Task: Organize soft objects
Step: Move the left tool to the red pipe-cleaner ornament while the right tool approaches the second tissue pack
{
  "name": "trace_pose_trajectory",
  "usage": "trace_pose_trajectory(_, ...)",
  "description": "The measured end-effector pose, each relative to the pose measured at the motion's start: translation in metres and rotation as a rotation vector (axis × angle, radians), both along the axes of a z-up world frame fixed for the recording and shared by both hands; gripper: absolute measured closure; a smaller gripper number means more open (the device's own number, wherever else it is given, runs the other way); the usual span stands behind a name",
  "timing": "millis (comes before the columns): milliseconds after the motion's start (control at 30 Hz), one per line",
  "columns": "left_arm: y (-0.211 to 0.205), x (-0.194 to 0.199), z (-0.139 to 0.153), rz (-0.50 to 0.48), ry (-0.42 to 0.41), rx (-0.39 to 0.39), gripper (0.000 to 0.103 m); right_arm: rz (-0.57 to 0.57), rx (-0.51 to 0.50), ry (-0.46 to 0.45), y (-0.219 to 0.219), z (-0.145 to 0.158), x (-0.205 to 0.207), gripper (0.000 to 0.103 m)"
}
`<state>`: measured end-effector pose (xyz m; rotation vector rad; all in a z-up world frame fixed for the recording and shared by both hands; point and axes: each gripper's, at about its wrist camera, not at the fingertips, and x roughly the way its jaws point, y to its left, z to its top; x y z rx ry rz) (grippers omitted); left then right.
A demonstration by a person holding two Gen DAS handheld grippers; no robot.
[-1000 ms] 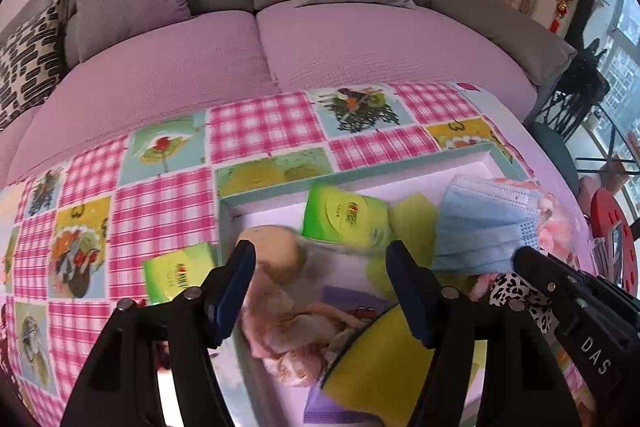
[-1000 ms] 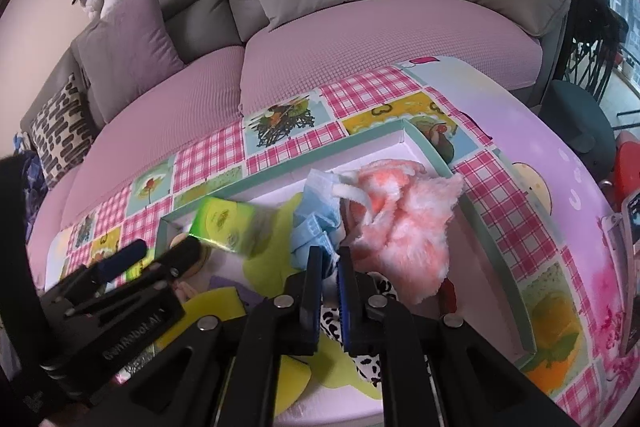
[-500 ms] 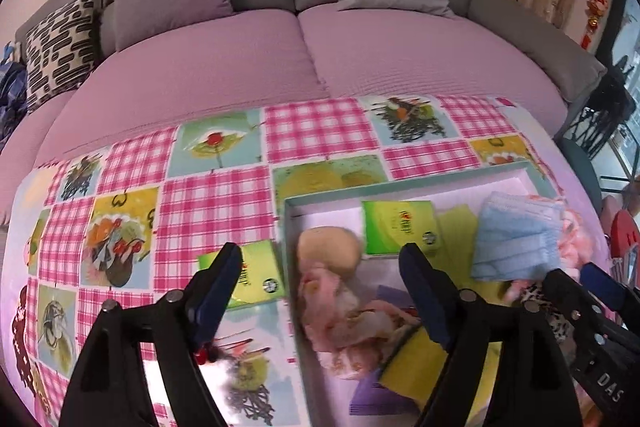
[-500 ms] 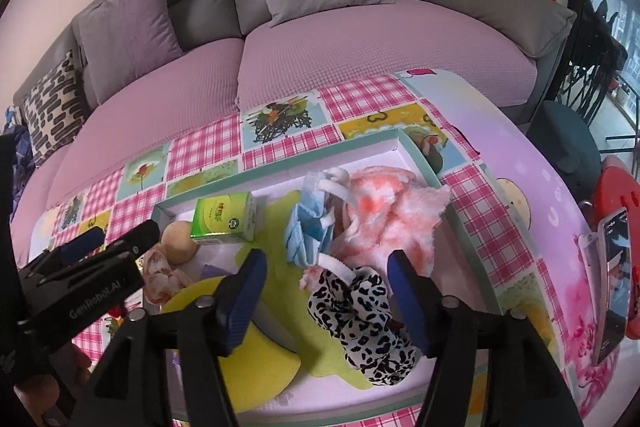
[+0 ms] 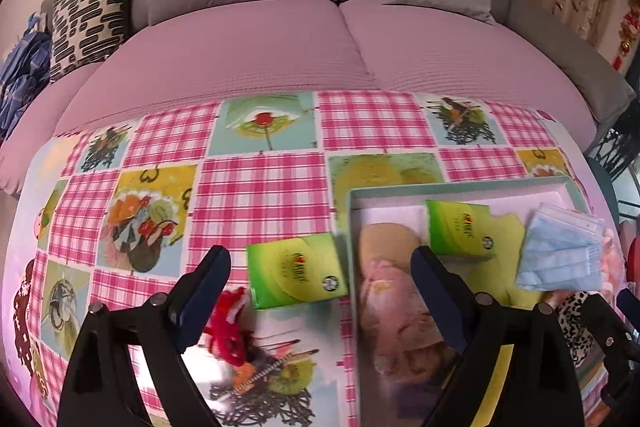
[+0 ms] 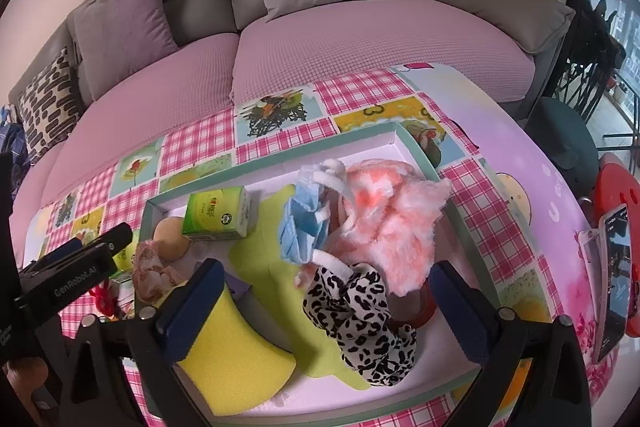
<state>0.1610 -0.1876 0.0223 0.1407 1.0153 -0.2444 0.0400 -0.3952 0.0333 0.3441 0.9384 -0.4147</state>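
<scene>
- Pink-checked cloth covers the surface (image 5: pixel 260 187), which carries a shallow green-rimmed tray (image 6: pixel 276 163).
- In the right wrist view the tray holds a fluffy pink cloth (image 6: pixel 396 223) at its 2 o'clock corner, a blue face mask (image 6: pixel 300 227) just beside it, a leopard-print cloth (image 6: pixel 360 323) near 5 o'clock, a yellow sponge (image 6: pixel 232 351) at 7 o'clock and a green tissue pack (image 6: pixel 218 215) at 10 o'clock.
- A second tissue pack (image 5: pixel 294 269) lies on the surface outside the tray's 9 o'clock wall, with a red yarn piece (image 5: pixel 226 323) near it.
- The right gripper (image 6: pixel 324 295) has just spread its fingers wide; they hang apart over the leopard-print cloth, pressing nothing.
- The left gripper (image 5: pixel 320 283) has likewise just been opening; its fingers straddle the outside tissue pack and the tray wall, gripping nothing.
</scene>
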Motion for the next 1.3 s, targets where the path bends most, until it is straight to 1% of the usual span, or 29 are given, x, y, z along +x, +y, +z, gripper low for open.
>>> trace_pose_trajectory(33, 0.002, 0.001, 0.000, 0.008, -0.004, 0.003, 0.005, 0.001, -0.001, 0.001, 0.000, 0.000, 0.000, 0.000)
trace_pose_trajectory(267, 0.019, 0.005, 0.005, 0.040, -0.015, -0.014, 0.005, 0.004, -0.005, -0.001, 0.005, 0.002, 0.002, 0.000)
trace_pose_trajectory(400, 0.040, 0.005, 0.016, 0.072, -0.027, -0.043, 0.005, 0.023, -0.033, -0.019, 0.016, 0.014, 0.002, 0.000)
trace_pose_trajectory(467, 0.052, 0.005, 0.023, 0.088, -0.037, -0.050, 0.005, 0.045, -0.043, -0.044, 0.027, 0.024, 0.003, 0.000)
trace_pose_trajectory(567, 0.071, 0.004, 0.030, 0.119, -0.052, -0.040, 0.005, 0.097, -0.037, -0.074, 0.046, 0.031, 0.009, 0.000)
trace_pose_trajectory(700, 0.100, 0.003, 0.035, 0.164, -0.048, -0.045, 0.005, 0.182, -0.002, -0.085, 0.079, 0.031, 0.023, 0.000)
trace_pose_trajectory(833, 0.123, 0.000, 0.028, 0.205, -0.017, -0.026, 0.005, 0.255, 0.005, -0.082, 0.109, 0.027, 0.033, 0.000)
trace_pose_trajectory(1033, 0.153, -0.006, 0.017, 0.271, 0.042, -0.045, 0.005, 0.313, 0.010, -0.060, 0.137, 0.019, 0.041, 0.000)
trace_pose_trajectory(1133, 0.162, -0.011, 0.012, 0.293, 0.058, -0.057, 0.005, 0.335, 0.013, -0.055, 0.146, 0.016, 0.046, 0.000)
trace_pose_trajectory(1300, 0.165, -0.020, 0.007, 0.308, 0.064, -0.037, 0.005, 0.347, 0.008, -0.044, 0.154, 0.013, 0.048, 0.000)
